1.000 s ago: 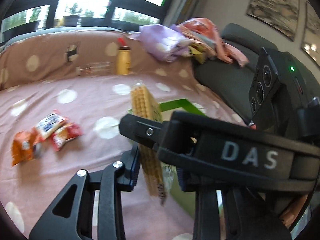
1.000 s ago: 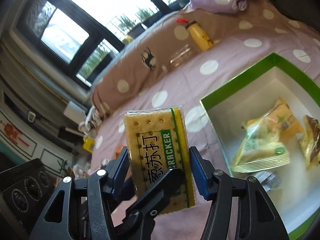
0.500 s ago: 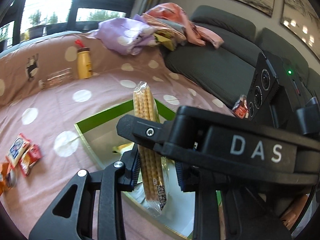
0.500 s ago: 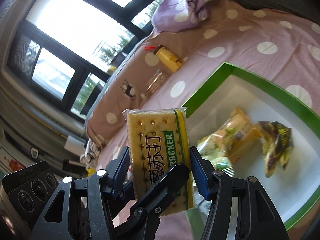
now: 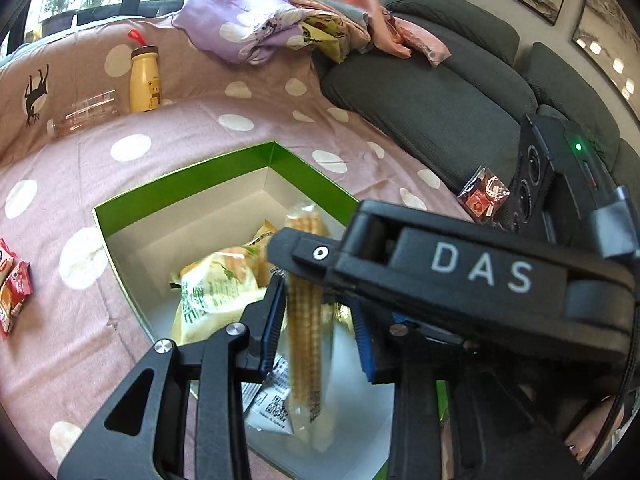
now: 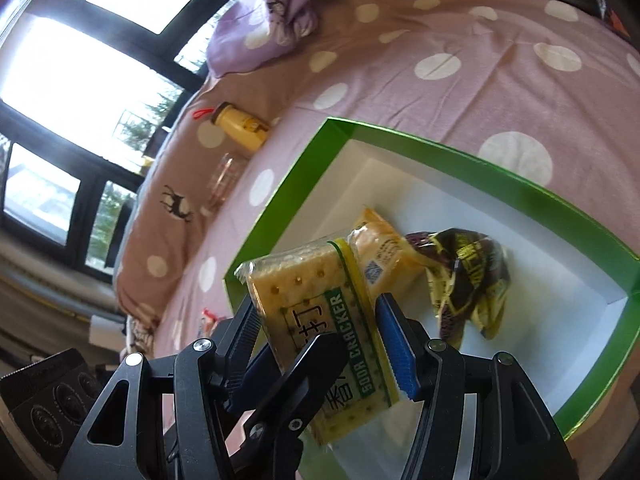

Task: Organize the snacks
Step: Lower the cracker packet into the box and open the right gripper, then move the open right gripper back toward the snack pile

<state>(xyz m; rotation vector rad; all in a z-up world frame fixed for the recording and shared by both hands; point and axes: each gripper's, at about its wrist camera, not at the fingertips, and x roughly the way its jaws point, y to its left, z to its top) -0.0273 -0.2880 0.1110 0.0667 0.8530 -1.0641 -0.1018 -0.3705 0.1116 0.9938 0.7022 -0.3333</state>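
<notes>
A pack of soda crackers [image 5: 306, 340] [image 6: 320, 320] hangs tilted over the green-rimmed white box [image 5: 188, 176] [image 6: 472, 168]. My left gripper [image 5: 316, 324] has its jaws spread wider than the pack's thin edge, so it is open. My right gripper [image 6: 320, 332] spans the pack's wide face with gaps at both pads, open too. The right gripper's finger [image 5: 440, 272] crosses the left view. In the box lie a pale green snack bag [image 5: 216, 292], a yellow bag [image 6: 380, 248] and a dark wrapped snack [image 6: 468, 276].
Small red and orange snack packets [image 5: 12, 292] lie left of the box on the pink dotted cover. A yellow bottle [image 5: 144, 80] and a clear glass [image 5: 84, 110] stand at the back. A grey sofa [image 5: 432, 92] with a red packet [image 5: 484, 196] is at the right.
Both grippers carried the cracker pack from beside the box to over its inside and lower. Their jaws have opened and the pack has tilted and slipped down.
</notes>
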